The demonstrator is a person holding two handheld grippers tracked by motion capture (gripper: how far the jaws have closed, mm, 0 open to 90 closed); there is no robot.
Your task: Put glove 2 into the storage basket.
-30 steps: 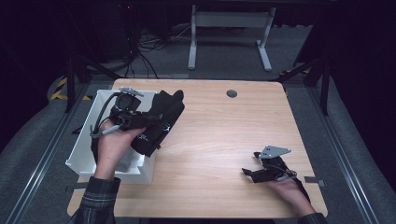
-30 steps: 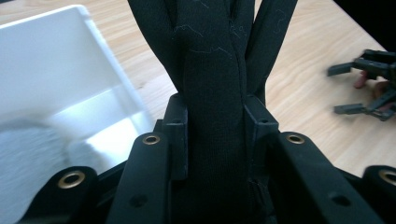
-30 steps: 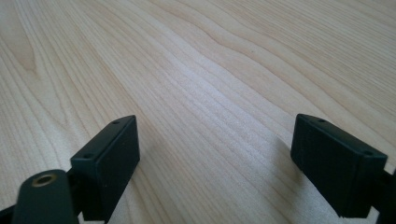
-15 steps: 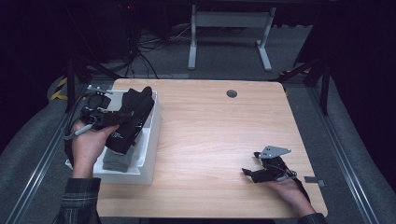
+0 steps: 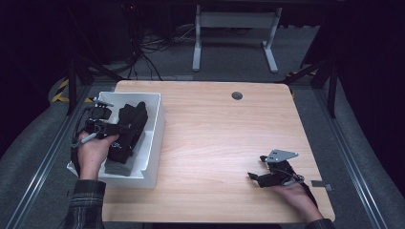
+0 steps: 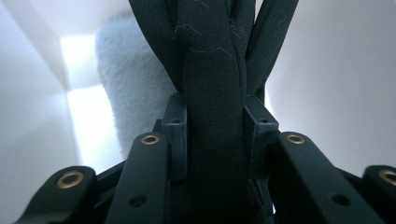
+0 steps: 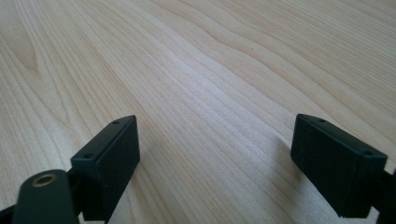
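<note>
Table [image 5: 215, 129] bare wood from the white bin [image 5: 155, 143] across to the right gripper [image 5: 260, 177]; wide free passage between them. Bin walls hem in the left gripper [image 5: 126, 131], its black fabric item [image 6: 212, 93] and grey fleece [image 6: 126, 88]; little slack inside.

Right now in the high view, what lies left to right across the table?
White plastic bin where the left gripper holds a black fabric item → bare light wooden tabletop → open right gripper.
</note>
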